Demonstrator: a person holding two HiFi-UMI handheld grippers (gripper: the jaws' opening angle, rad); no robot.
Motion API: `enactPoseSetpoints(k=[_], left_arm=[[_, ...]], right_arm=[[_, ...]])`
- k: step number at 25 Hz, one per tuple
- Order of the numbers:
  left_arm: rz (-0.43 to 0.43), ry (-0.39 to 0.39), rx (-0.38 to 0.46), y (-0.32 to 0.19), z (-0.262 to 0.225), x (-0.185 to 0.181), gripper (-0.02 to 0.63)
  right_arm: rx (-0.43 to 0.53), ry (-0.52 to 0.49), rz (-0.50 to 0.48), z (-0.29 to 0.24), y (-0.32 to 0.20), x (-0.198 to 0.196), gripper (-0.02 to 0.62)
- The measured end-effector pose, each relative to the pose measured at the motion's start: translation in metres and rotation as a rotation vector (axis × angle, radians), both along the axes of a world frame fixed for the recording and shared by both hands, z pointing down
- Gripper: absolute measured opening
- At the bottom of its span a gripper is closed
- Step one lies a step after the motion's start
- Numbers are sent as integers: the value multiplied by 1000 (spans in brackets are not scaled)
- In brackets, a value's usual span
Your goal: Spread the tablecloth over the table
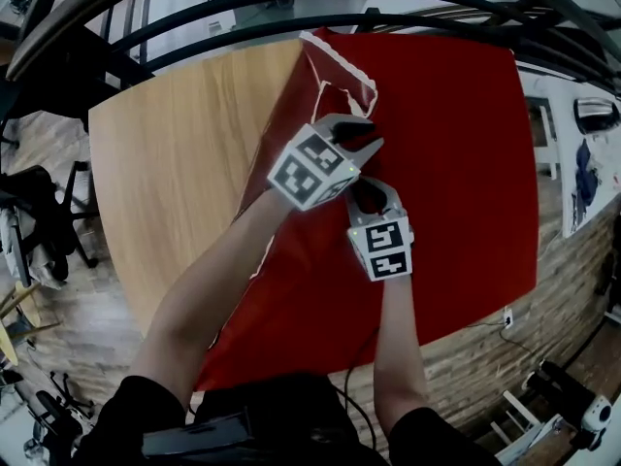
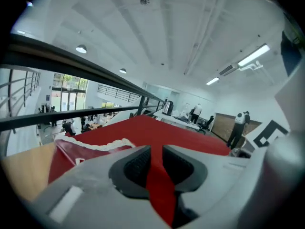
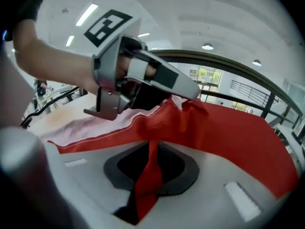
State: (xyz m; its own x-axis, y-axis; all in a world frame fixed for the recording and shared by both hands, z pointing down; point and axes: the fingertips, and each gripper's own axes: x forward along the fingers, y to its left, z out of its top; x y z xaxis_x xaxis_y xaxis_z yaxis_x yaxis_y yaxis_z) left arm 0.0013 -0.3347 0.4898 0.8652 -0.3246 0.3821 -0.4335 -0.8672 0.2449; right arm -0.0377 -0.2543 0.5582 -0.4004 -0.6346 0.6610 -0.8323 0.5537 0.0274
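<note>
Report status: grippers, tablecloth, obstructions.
Left gripper shut on tablecloth; right gripper too. Cloth covers right side of table, left side bare. Nothing in the way.

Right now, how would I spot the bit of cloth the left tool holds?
Start at the wooden table, its right side under a red tablecloth. Near the far edge, the left tool pinches a lifted fold with white trim, while the cloth around it lies flat.

The tablecloth (image 1: 456,163) lies on the right part of the table (image 1: 165,183), the left gripper (image 1: 369,132) just beyond the right gripper (image 1: 366,192).
</note>
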Motion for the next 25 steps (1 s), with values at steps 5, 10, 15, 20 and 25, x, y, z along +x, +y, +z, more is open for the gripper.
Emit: enactPoseSetpoints(k=[5, 10, 15, 20, 25], left_arm=[[-231, -170, 24, -44, 32, -59, 83], [-324, -241, -116, -69, 73, -96, 220], [-303, -295, -164, -75, 83, -85, 235], [-260, -403, -118, -74, 88, -70, 185], [-250, -431, -165, -70, 95, -72, 58]], right_arm=[[-41, -26, 230, 21, -23, 46, 51], [-49, -39, 240, 22, -19, 55, 51], [-65, -98, 297, 23, -14, 65, 49], [-66, -27, 245, 29, -12, 59, 46], [-62, -42, 231, 29, -12, 59, 44]])
